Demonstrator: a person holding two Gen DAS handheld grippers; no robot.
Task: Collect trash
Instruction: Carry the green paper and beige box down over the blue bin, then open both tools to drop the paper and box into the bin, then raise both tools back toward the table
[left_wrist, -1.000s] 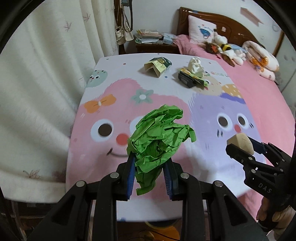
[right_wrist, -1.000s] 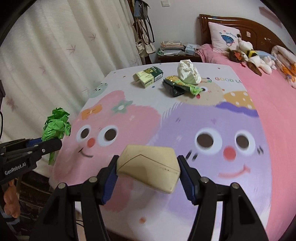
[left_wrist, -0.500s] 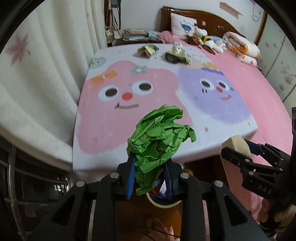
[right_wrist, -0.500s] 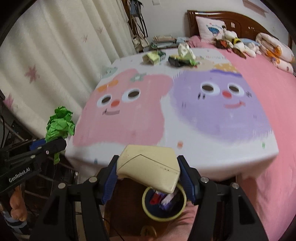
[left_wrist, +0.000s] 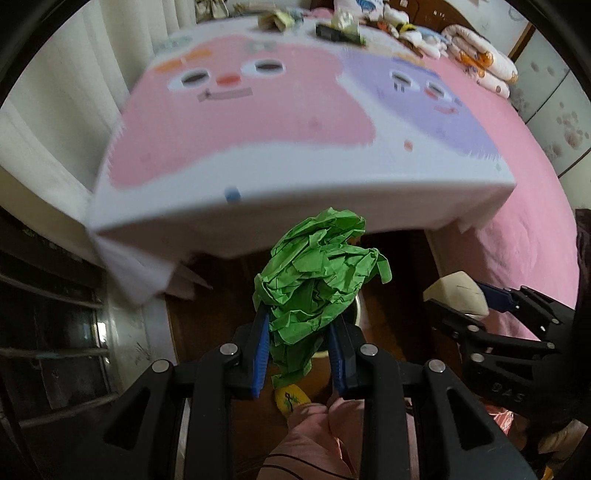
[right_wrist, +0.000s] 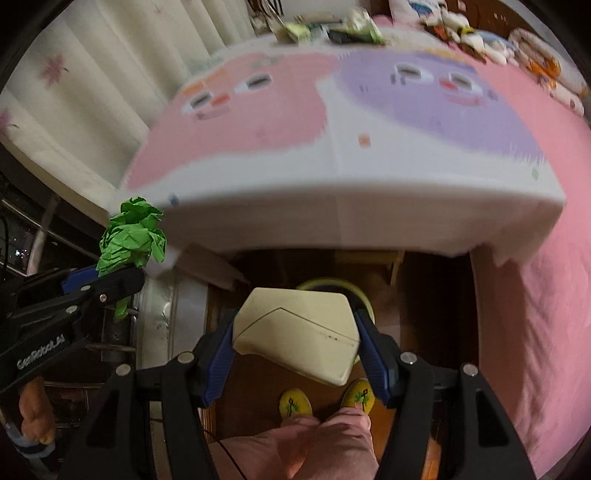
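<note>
My left gripper (left_wrist: 299, 325) is shut on a crumpled green paper wad (left_wrist: 317, 280), held over the floor in front of the table; the wad also shows in the right wrist view (right_wrist: 131, 236). My right gripper (right_wrist: 295, 332) is shut on a cream carton (right_wrist: 297, 334), which also shows in the left wrist view (left_wrist: 456, 293). A yellow-rimmed trash bin (right_wrist: 334, 286) sits on the floor under the table edge, mostly hidden behind the carton and, in the left view, behind the green wad.
The table with a pink and purple cartoon cloth (left_wrist: 258, 122) fills the upper view; its front edge (right_wrist: 351, 225) overhangs the bin. Several wrappers and a tissue (left_wrist: 340, 27) lie at its far end. A pink bed (left_wrist: 535, 192) is right, curtains (left_wrist: 55, 92) left. My yellow slippers (right_wrist: 295, 404) are below.
Both grippers have drawn back off the table and tilted down toward the floor, still holding the green wad and the carton. The bin under the table edge has come closer.
</note>
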